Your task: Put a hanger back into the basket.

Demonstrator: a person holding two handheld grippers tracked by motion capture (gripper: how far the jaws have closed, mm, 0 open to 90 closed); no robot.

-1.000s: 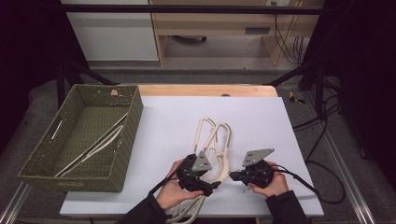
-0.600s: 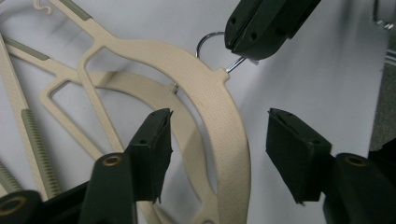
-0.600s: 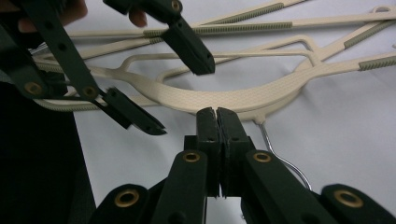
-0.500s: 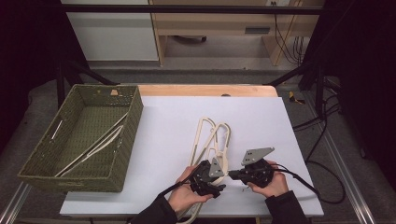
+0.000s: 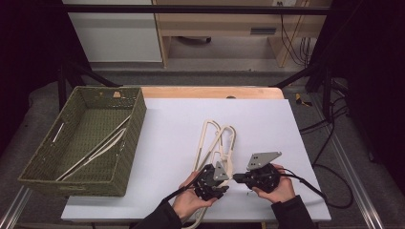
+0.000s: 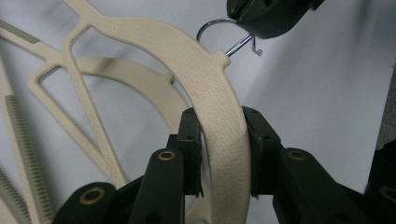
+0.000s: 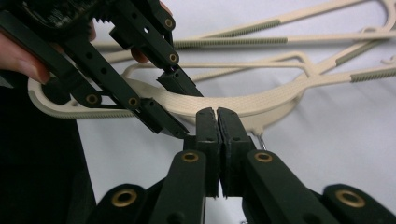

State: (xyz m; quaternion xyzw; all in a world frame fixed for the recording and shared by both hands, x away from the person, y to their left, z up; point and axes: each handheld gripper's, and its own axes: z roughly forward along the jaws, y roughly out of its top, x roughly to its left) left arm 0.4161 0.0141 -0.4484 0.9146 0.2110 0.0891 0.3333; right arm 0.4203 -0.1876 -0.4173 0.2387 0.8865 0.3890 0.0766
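So the left gripper (image 6: 219,154) has just been closing, and its black pads now squeeze the curved shoulder of a beige plastic hanger (image 6: 205,84) with a fine woven texture. It sits near the front edge of the white table (image 5: 172,124). The right gripper (image 7: 217,128) is pinched tight on its thin wire hook (image 6: 212,28). More hangers (image 5: 95,148) lie in the green woven basket (image 5: 36,164).
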